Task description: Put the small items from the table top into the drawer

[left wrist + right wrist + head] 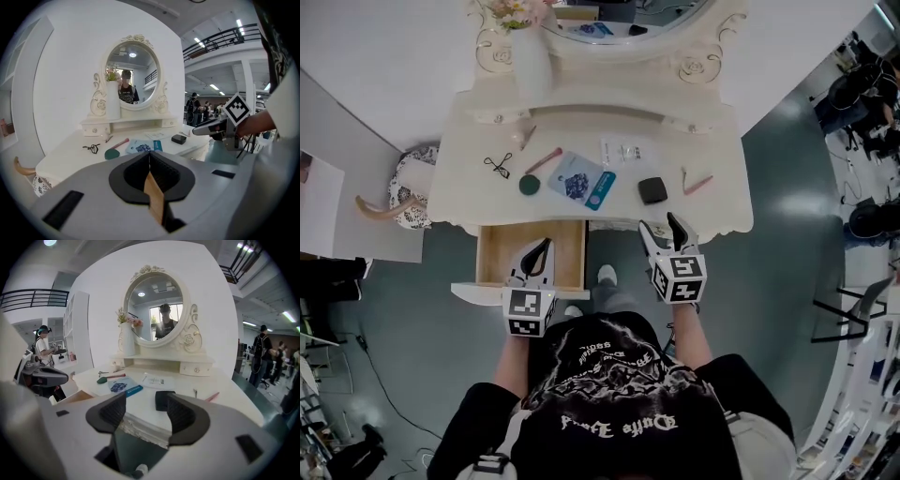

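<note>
Left hand-held gripper (536,251) hangs over the open wooden drawer (492,253), which is pulled out under the left front of the white counter (722,202). Its jaws are pressed together with nothing pinched. Right hand-held gripper (663,228) is at the counter's front edge, jaws spread wide with nothing between the pads. The small black case (652,190) sits on the counter just beyond its tips. All the small items are on the counter top: black eyelash curler (498,166) at the left, a round green piece (530,185) near it, and a pink stick (544,160) just behind that. A blue packet (579,180) lies mid-counter, a clear packet (623,150) behind it, and a pink pencil (697,184) right of the black case. At the back are a white vase (530,61) with flowers and an oval mirror (619,23).
</note>
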Motion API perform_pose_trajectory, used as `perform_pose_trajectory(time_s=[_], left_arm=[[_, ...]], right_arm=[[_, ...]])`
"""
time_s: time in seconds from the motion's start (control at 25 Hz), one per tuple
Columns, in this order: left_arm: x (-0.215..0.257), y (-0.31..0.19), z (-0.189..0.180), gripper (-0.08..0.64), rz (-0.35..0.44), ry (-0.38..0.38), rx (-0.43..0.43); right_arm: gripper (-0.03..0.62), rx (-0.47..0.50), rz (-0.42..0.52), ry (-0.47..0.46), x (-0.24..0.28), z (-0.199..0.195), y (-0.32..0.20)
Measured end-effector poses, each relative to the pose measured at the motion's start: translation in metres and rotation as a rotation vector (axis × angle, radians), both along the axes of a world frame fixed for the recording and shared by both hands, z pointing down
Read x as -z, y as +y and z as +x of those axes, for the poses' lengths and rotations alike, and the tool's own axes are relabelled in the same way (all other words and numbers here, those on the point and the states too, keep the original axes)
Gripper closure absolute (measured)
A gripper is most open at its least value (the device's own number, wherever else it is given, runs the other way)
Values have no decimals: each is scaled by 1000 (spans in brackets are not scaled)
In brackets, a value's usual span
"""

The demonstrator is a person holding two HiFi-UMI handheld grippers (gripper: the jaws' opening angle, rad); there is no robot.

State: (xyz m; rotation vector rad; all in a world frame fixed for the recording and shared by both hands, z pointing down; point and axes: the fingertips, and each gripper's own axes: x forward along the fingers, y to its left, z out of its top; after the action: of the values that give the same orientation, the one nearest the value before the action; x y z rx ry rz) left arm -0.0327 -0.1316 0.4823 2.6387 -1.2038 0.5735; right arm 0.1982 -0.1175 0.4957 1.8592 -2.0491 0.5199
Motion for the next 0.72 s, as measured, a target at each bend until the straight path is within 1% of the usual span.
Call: perform_pose_trajectory(time_s=[0.12, 0.36, 0.6, 0.72], left_arm=[[-3, -6, 1, 545, -9, -7, 15], [-11, -16, 0, 545, -39, -26, 43], [-16, -26, 2, 545, -54, -37, 63], [-17, -30, 2, 545, -62, -48, 75]], right_arm=[[328, -1, -24, 4, -6, 7, -11], [328, -16, -59, -20, -16, 19, -32], [284, -22, -118, -8, -30, 29, -48], [273, -19, -143, -4, -36, 32, -55]])
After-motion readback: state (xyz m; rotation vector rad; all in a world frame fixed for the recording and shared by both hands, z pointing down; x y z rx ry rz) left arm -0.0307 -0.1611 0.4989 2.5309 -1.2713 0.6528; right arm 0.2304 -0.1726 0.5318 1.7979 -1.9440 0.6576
